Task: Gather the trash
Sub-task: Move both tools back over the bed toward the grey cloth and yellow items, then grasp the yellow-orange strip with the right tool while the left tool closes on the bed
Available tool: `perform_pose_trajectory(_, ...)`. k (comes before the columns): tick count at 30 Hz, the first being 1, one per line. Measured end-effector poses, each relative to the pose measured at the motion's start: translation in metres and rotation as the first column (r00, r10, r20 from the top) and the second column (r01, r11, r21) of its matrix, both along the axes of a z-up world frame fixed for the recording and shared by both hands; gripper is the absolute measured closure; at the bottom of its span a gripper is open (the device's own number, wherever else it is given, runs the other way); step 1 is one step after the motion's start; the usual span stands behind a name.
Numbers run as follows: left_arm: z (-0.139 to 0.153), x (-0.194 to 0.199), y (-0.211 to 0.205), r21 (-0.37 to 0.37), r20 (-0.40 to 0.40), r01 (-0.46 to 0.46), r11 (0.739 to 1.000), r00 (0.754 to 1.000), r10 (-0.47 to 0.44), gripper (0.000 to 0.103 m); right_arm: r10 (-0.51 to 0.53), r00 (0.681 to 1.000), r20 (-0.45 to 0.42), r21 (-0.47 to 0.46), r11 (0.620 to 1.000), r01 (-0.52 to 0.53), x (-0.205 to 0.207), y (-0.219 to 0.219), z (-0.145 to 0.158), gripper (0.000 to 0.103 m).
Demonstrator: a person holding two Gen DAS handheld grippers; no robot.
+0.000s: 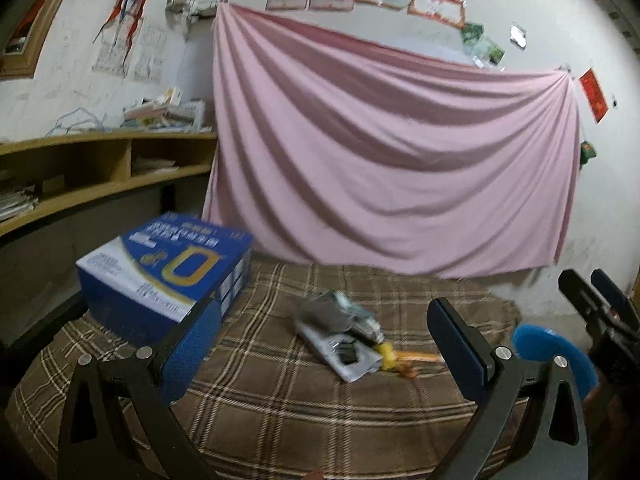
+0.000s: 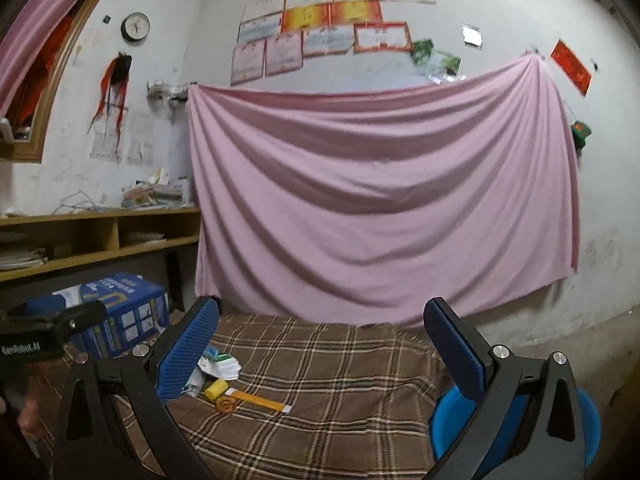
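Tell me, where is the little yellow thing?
The yellow thing lies on the plaid cloth, low left in the right wrist view, between the white wrappers and the orange strip.

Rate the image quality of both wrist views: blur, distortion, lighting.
Left wrist view: motion blur smears the blue box and the trash pile; fisheye bends the shelf. Right wrist view: sharper, the plaid cloth reads clearly; dim light, dark corners, curved walls.
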State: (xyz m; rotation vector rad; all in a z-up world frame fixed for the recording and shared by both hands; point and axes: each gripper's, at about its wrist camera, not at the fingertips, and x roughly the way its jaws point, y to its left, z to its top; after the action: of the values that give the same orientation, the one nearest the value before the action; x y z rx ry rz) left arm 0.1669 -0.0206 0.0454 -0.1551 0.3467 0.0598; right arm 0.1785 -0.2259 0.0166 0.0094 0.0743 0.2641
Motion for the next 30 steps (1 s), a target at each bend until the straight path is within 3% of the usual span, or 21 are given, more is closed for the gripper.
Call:
perform_pose_trajectory(8,-0.022,0.034,0.017,-0.037,-0.148,0.028,0.999,0.988,-0.033,0.006,0.009,0.964,-0.265,-0.044,0.999,-0.021,0.052,0.013,-0.019,0.000)
perform_pose_trajectory(10,-0.025,0.044,0.019,-0.062,-0.180,0.055,0.997,0.981,-0.065,0.023,0.029,0.945,-0.325,-0.051,0.998,-0.048,0.065,0.015,-0.024,0.004)
perform_pose_trajectory(13,-0.036,0.059,0.019,-0.103,-0.250,0.108,0.989,0.959,-0.131,0.053,0.084,0.904,-0.419,-0.077,0.989,-0.127,0.082,0.024,-0.034,0.032)
perform_pose_trajectory(16,-0.046,0.072,0.021,-0.156,-0.302,0.150,0.976,0.934,-0.192,0.072,0.136,0.854,-0.502,-0.103,0.971,-0.215,0.097,0.037,-0.044,0.042)
perform_pose_trajectory(19,-0.052,0.082,0.021,-0.198,-0.325,0.177,0.964,0.916,-0.234,0.076,0.158,0.799,-0.580,-0.113,0.956,-0.270,0.109,0.046,-0.056,0.052)
perform_pose_trajectory(24,-0.057,0.095,0.017,-0.219,-0.355,0.194,0.956,0.897,-0.263,0.085,0.179,0.719,-0.671,-0.094,0.942,-0.322,0.127,0.051,-0.072,0.052)
perform_pose_trajectory(30,-0.060,0.106,0.017,-0.251,-0.380,0.187,0.950,0.883,-0.275,0.098,0.180,0.667,-0.722,-0.127,0.914,-0.385,0.143,0.065,-0.082,0.052)
